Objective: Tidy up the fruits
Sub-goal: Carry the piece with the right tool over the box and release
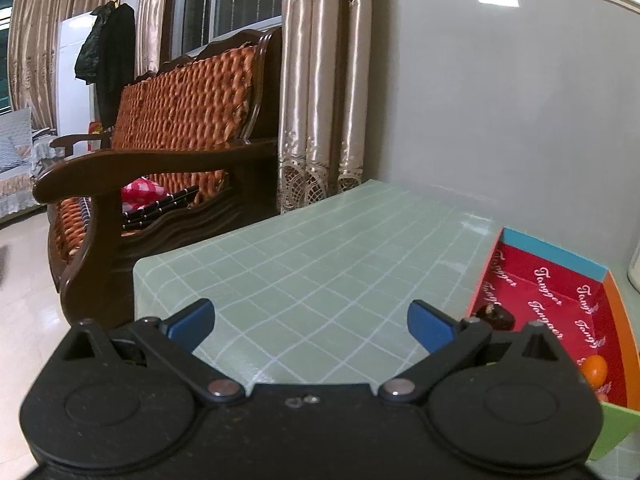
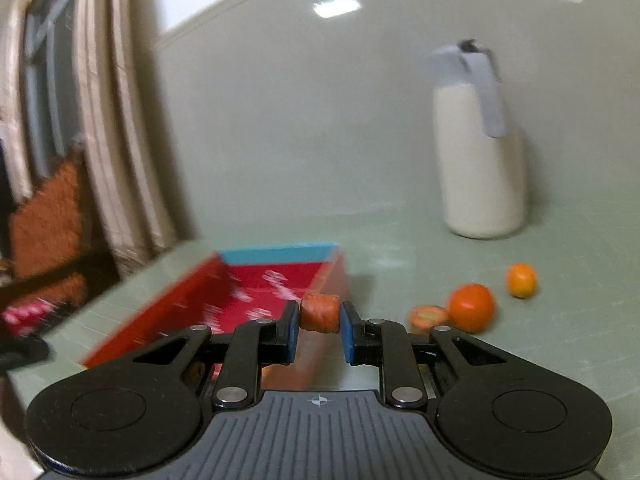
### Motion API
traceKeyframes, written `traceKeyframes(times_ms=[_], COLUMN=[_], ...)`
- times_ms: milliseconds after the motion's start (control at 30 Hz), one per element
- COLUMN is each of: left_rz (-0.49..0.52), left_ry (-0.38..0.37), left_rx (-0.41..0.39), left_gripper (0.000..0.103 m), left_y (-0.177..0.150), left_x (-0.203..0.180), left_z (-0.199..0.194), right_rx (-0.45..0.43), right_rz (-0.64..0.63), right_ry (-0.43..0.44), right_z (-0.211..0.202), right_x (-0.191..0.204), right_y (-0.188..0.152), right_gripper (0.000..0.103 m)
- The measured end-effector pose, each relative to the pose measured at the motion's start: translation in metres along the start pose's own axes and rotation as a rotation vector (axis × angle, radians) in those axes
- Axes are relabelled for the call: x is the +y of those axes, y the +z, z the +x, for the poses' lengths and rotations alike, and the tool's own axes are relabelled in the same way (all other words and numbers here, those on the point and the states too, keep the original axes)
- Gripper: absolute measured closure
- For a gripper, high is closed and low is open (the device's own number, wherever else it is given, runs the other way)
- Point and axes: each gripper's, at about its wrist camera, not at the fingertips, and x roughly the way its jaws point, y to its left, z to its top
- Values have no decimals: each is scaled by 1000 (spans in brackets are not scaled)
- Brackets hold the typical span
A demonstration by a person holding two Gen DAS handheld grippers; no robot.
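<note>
The right gripper (image 2: 319,314) is clamped on a small orange-red fruit piece (image 2: 319,312), held above the near right wall of the red box (image 2: 256,280); that view is blurred. The box lies on the green tabletop (image 2: 560,344), toward its left side. To the right of the box, on the tabletop, sit an orange (image 2: 471,307), a flatter orange piece (image 2: 429,315) touching it on its left, and a smaller orange fruit (image 2: 521,279) just beyond. A white jug (image 2: 482,168) stands near the back wall. The left gripper (image 1: 310,322) hangs spread apart and holds nothing, over the tabletop's near edge, left of the box (image 1: 560,292), which contains a dark fruit (image 1: 494,315) and an orange one (image 1: 595,369).
</note>
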Motion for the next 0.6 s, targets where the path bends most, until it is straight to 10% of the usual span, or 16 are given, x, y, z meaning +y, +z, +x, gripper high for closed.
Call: traceKeyframes(times_ms=[367, 500, 600], left_rz=[20, 17, 12], left_ry=[11, 12, 11], left_rx=[-4, -1, -1], left_gripper=[6, 6, 6], left_y=[-2, -1, -2], left_x=[-4, -3, -3], left_z=[-1, 0, 0], right_rx=[87, 54, -14], right_rz=[-97, -102, -132], right_ry=[197, 203, 159], right_z=[15, 12, 2], right_x=[46, 48, 48], right_y=[-11, -13, -9], right_gripper=[80, 13, 9])
